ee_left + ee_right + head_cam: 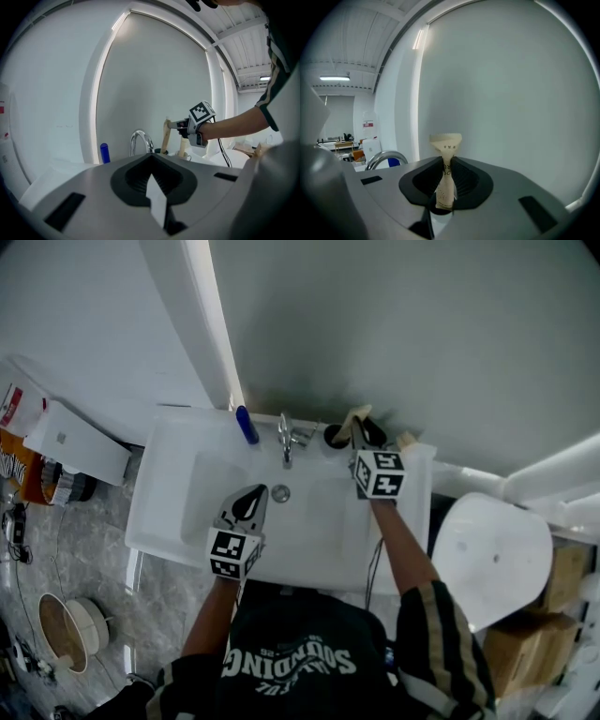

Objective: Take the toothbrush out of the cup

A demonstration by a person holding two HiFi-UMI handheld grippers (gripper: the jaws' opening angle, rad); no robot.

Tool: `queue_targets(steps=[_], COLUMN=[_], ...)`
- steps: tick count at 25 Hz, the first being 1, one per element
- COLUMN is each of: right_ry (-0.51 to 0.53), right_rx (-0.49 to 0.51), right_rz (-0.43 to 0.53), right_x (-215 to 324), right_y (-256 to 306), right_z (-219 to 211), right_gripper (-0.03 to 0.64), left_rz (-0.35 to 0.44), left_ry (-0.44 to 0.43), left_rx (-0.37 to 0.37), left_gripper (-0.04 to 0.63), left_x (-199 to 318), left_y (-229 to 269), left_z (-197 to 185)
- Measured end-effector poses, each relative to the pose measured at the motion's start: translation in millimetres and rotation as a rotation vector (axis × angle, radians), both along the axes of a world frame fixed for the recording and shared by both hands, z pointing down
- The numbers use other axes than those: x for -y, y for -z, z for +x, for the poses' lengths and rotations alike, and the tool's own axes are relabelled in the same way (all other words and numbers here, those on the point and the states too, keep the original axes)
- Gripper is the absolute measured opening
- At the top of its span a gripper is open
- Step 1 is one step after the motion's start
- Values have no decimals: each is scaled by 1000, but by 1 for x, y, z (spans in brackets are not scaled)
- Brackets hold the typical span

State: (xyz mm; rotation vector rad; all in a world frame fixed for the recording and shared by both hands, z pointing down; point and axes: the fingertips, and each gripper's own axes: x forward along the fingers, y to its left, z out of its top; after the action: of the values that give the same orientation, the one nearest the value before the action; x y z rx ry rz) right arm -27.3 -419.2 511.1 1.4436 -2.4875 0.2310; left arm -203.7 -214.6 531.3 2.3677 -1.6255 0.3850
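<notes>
Pinching the toothbrush (446, 187) in the right tongs (447, 164), squeezing its wrapper from both sides. Holding it nearly upright, with the long axis vertical, the flared end pointing up and the narrow end pointing down toward the cup (333, 437). Gripping it above that cup, at the back right of the sink (169, 512), close to the wall.

Looking at the wrapper: matte beige paper, flat and slim, widening at the top into a fan with a zigzag-cut edge, wrinkling where squeezed. Carrying small dark print, too fine for reading. Hiding the brush itself entirely, so not telling bristle end from handle end.

Seeing the cup only as a small, round, black rim. Not managing to tell whether the lower end is clear of that rim: being cut off by the grey tongs bodies in both gripper views, and being covered by the right tongs from above.

Pressing the left tongs (253, 493) together on nothing, hanging over the sink beside the round metal drain (280, 492).

Noting a smooth, white, rectangular sink, a curved chrome tap (285, 442) shining at its back, and a glossy blue cylinder (247, 425) standing left of that. Making out a second beige stick (183, 147) near the cup, of unclear kind.
</notes>
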Motion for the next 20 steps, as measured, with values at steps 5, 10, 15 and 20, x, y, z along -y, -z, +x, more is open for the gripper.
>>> queue_targets(steps=[5, 10, 15, 20], right_ry=[-15, -39, -79, -128], right_rx=[50, 50, 29, 9], right_rz=[60, 92, 76, 33], right_x=[-13, -33, -53, -80], right_y=[37, 55, 46, 26], right_z=[26, 65, 108, 149], right_gripper=[54, 51, 49, 49], left_rz=[14, 31, 32, 21], left_ry=[-51, -101, -149, -205], left_rx=[-1, -7, -11, -23], left_gripper=[-2, -2, -2, -2], left_x=[5, 10, 12, 12], left_y=[2, 8, 6, 1], left_z=[25, 54, 82, 111])
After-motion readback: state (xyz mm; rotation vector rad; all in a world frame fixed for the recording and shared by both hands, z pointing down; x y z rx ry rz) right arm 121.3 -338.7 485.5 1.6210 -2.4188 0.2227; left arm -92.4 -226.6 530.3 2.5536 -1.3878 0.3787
